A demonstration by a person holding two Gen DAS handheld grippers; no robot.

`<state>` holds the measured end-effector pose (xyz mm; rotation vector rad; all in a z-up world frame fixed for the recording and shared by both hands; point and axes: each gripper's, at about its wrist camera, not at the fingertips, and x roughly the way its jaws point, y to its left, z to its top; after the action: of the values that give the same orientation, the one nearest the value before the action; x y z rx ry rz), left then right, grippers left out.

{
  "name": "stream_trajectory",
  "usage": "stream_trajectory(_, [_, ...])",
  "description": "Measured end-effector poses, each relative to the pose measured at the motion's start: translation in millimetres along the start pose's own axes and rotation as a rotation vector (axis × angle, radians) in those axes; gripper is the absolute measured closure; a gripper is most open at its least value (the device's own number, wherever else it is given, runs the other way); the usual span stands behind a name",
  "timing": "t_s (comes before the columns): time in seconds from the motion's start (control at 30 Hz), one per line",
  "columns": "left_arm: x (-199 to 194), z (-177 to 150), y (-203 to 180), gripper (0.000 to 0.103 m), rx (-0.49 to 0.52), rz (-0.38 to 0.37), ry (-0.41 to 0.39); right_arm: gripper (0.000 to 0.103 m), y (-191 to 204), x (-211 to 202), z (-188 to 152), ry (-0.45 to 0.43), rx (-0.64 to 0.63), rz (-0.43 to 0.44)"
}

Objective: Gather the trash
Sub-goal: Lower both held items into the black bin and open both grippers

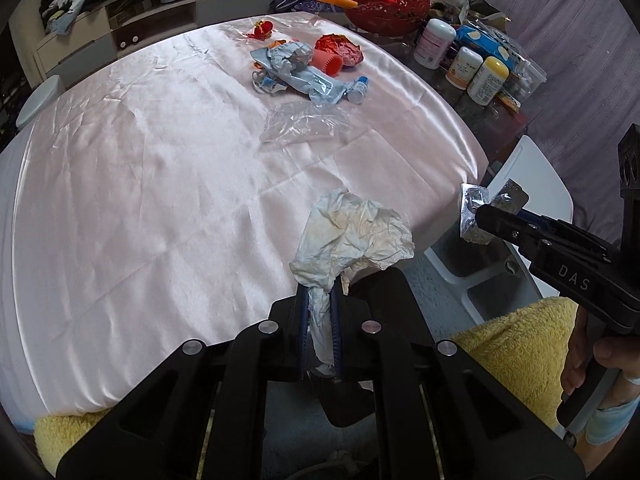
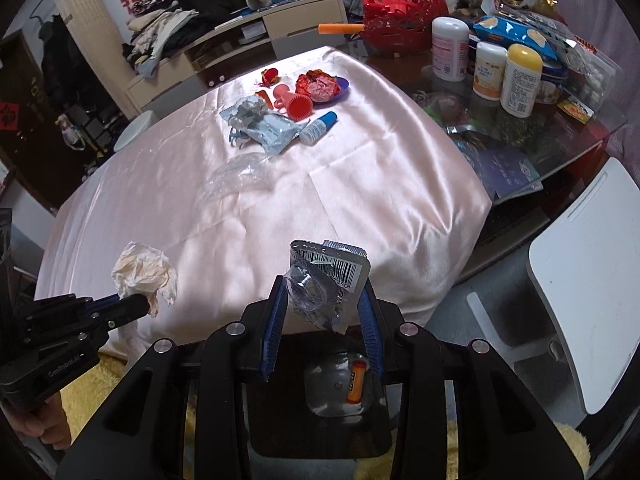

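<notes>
Our left gripper [image 1: 320,312] pinches a crumpled, stained tissue [image 1: 354,236] between its blue pads, holding it above the near edge of the table [image 1: 140,184], which is draped in pink satin. Our right gripper [image 2: 324,304] clamps a silver blister pack [image 2: 328,280] with a barcode, held past the table's near corner, above a black bin [image 2: 340,392] with litter inside. Farther out on the cloth lie a clear plastic bag [image 1: 304,122], a crumpled blue wrapper [image 1: 296,74], a small white bottle [image 2: 318,128] and red foil [image 1: 340,50].
</notes>
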<state>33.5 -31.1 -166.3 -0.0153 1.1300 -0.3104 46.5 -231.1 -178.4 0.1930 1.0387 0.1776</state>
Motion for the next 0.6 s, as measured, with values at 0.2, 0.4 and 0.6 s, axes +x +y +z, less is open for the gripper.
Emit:
stream_trajectory(0.2, [14,-32,-14,0.094,0.012,-0.023,0.057,0.066,-2,8,-36,0.064,0.002,-0.019])
stream_trajectory(0.4, [34,-59,-19,0.094,0.021,-0.024,0.117,0.066,-7,16,-63,0.105,0.022,-0.01])
stream_trajectory(0.6, [58,-81,-27,0.094,0.027,-0.06,0.176,0.066,-8,25,-83,0.141,0.026,0.005])
